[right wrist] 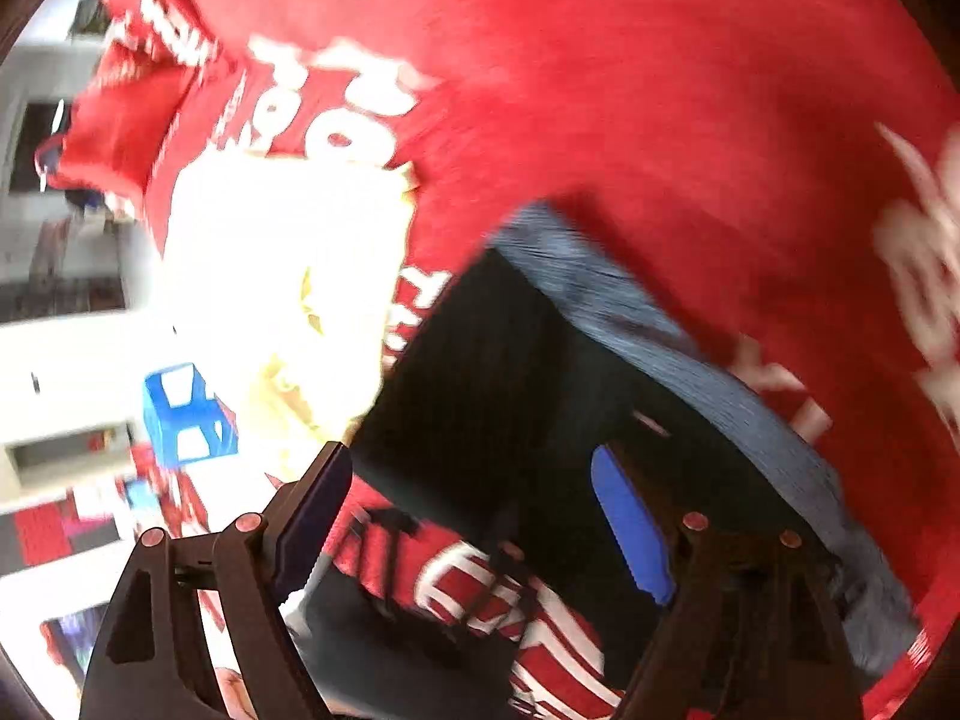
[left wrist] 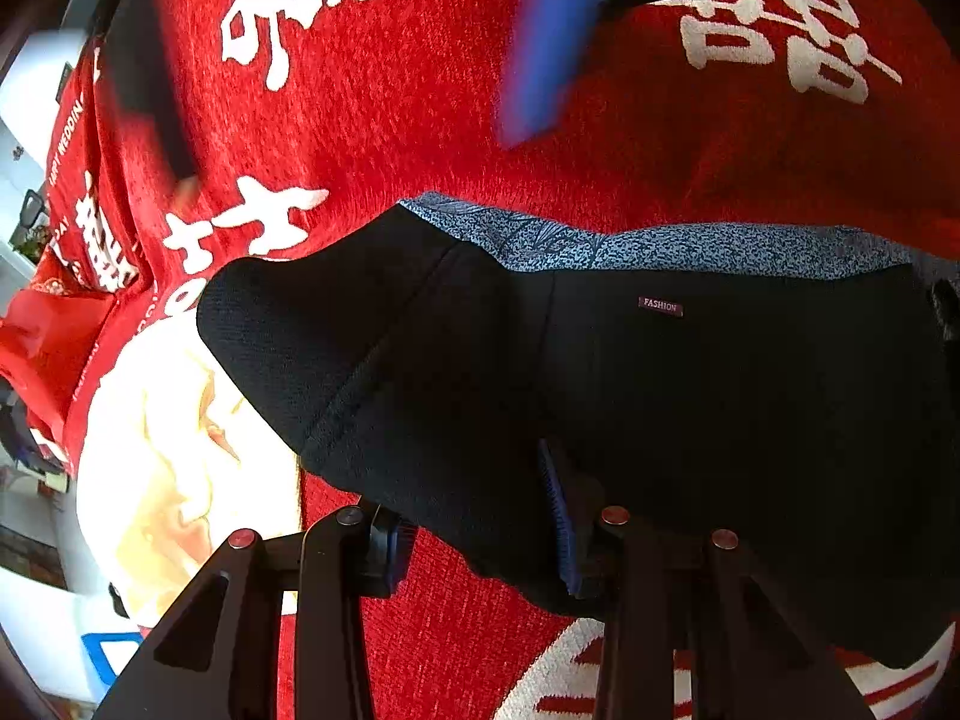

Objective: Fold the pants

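The black pants lie folded on the red cloth, with a speckled blue waistband lining along the far edge and a small "FASHION" label. My left gripper is open right over the near edge of the pants, the fabric lying between its blue pads. My right gripper is open and empty above the pants; its view is motion-blurred. The right gripper's blue pad shows blurred at the top of the left wrist view.
A red cloth with white characters covers the surface. A pale yellow garment lies at the left, beside the pants. A blue stool stands on the floor beyond the edge.
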Motion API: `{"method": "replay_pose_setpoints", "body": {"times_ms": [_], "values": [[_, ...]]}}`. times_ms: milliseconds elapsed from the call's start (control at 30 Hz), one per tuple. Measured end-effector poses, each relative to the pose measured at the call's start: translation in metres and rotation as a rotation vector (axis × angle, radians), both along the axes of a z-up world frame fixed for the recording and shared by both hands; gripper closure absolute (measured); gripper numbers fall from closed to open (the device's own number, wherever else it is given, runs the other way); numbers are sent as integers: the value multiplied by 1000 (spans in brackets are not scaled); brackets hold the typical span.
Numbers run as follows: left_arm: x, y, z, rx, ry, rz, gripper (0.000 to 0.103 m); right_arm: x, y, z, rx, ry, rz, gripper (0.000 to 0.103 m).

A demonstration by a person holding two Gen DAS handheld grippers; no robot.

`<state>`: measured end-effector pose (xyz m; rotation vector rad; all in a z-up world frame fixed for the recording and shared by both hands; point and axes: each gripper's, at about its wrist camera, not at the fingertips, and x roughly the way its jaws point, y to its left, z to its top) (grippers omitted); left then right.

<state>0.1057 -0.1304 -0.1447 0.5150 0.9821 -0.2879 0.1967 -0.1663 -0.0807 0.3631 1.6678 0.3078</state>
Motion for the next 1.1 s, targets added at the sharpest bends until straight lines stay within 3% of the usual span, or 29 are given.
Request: {"method": "replay_pose_setpoints", "body": {"times_ms": [167,300,367,400,600,767,967,1100], "values": [[-10,5,0,10,-28,-9,64,23,64,-33,-109,99,198,18],[-14,4,2,15,-39,-19,64,23,75,-67,-209,218,262,21],[-22,3,3,16,-29,-34,64,16,66,-72,-175,248,243,66],[-27,1,6,19,-45,-50,64,14,60,-69,-148,244,220,83],[-56,-14,38,14,-134,-164,64,-15,6,-15,-29,77,106,85],[-92,-42,81,-21,-193,-246,64,-67,-62,39,102,-75,-38,85],[-147,-95,124,-77,-229,-392,64,-155,-156,91,248,-250,-226,85],[-196,-137,141,-122,-181,-491,64,-227,-224,110,304,-344,-350,85]]}}
